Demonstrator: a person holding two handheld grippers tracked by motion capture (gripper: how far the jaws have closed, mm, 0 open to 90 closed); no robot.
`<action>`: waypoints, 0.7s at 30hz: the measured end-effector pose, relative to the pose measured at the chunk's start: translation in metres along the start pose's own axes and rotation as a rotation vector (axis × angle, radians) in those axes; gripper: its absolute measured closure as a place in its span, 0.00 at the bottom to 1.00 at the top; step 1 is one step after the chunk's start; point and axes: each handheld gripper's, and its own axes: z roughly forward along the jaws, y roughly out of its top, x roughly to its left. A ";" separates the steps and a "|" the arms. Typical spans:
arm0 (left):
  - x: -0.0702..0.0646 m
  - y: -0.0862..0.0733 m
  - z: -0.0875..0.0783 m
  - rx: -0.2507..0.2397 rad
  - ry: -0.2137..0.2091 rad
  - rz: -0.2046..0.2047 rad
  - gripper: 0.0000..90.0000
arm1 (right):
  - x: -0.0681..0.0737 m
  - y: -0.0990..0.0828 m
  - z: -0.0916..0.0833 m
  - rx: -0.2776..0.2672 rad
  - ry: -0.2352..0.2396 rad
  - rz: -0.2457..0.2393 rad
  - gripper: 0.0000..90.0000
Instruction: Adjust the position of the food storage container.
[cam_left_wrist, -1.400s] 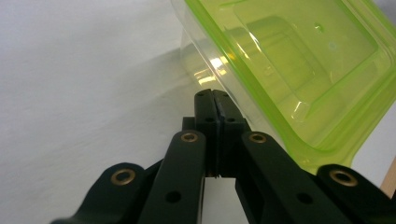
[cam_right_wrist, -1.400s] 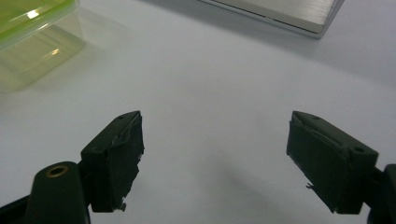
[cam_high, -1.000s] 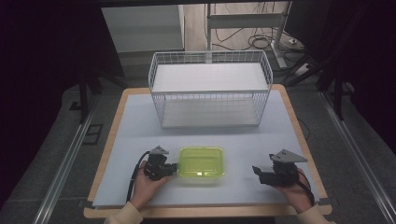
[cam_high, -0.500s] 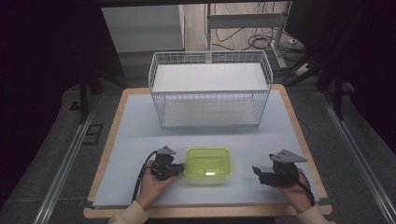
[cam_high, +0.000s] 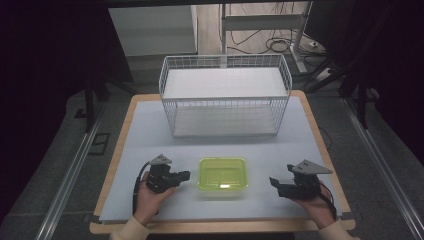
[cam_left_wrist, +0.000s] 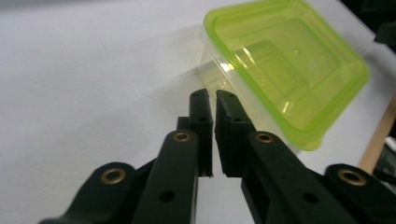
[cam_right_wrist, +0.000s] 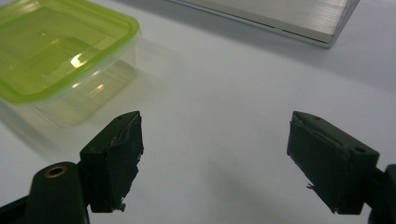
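Jaws first: on the left gripper (cam_left_wrist: 209, 100) we see the two black jaws drawn almost together, a thin slit between them and nothing in it. Their tips sit just beside the near wall of a clear plastic container with a lime-green lid (cam_left_wrist: 285, 65); we cannot tell whether they touch it. On the right gripper (cam_right_wrist: 215, 135) the jaws stand wide apart with bare table between them, and the container (cam_right_wrist: 60, 51) lies off to one side, apart from them.

From the high view we see the container (cam_high: 223, 174) lying flat with its lid on, near the front edge of a pale table (cam_high: 150, 130) with a wooden border. Our left gripper (cam_high: 184, 175) is held in a hand at the container's left side, very close. Our right gripper (cam_high: 274, 183) is held in the other hand, clearly apart from the container. Farther back stands a white wire basket (cam_high: 225, 95).
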 end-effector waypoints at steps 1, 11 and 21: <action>0.001 0.000 -0.003 -0.012 -0.006 -0.009 0.93 | 0.000 0.000 0.000 0.000 0.000 0.000 0.20; 0.000 0.000 -0.014 -0.048 -0.061 -0.090 0.49 | 0.006 0.003 -0.001 -0.045 0.124 0.049 0.20; 0.002 0.001 -0.017 -0.062 -0.092 -0.134 0.42 | 0.008 0.004 0.002 -0.011 0.208 0.111 0.29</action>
